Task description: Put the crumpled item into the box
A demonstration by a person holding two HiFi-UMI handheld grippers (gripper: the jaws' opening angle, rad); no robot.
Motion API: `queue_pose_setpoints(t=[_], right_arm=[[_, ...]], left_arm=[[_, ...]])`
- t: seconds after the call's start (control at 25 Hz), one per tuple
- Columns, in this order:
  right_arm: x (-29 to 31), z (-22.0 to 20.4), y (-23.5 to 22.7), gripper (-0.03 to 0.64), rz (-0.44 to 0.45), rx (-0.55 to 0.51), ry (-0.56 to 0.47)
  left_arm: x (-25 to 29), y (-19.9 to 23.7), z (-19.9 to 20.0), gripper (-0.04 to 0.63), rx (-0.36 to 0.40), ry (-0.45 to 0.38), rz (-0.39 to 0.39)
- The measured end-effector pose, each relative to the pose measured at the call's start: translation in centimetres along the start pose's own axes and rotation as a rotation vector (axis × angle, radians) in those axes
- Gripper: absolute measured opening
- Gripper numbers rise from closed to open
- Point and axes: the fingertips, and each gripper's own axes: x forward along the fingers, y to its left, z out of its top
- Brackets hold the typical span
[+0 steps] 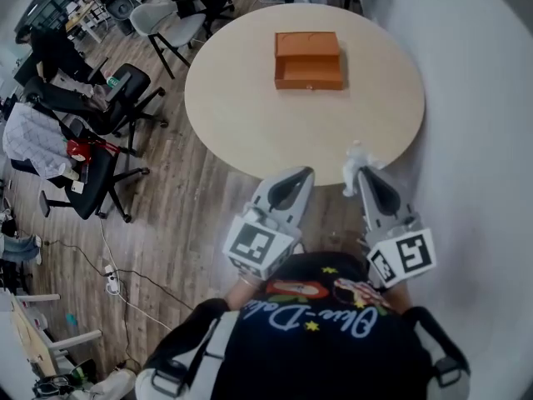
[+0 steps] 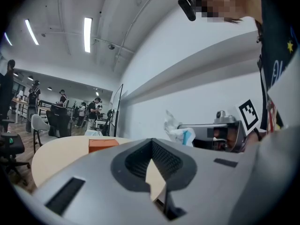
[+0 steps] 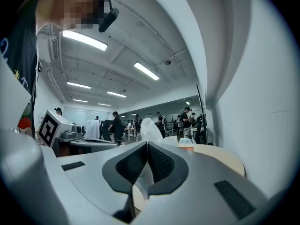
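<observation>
An open orange box sits on the far part of the round beige table; it also shows as a small orange box in the left gripper view. My right gripper is shut on a crumpled white item with a blue patch, held over the table's near edge. The crumpled item pokes out above the shut jaws, and it shows at the right gripper's tip from the left. My left gripper hangs beside it, shut with nothing held.
Black office chairs and a grey chair stand on the wooden floor left of the table. A white wall runs close along the right. People stand far back in the room.
</observation>
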Motion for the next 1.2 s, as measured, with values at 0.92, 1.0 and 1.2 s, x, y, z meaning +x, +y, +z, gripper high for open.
queue_pose_setpoints(t=[0.92,1.0,1.2], right_arm=[[2.1,0.2,-1.9,0.002,-0.120,-0.009,-0.012],[3.0,0.2,-2.2,0.002,-0.101,-0.007,-0.015],[5.6,0.2,-3.2,0.002,-0.051,0.005,-0.015]], left_arm=[[1.2,3.6,-0.9,-0.008,-0.024,0.018,-0.054],[1.4,4.4,-0.9,-0.008,-0.022,0.021,-0.028],[2.5,6.4,-0.6,-0.008,-0.020,0.028,0.024]])
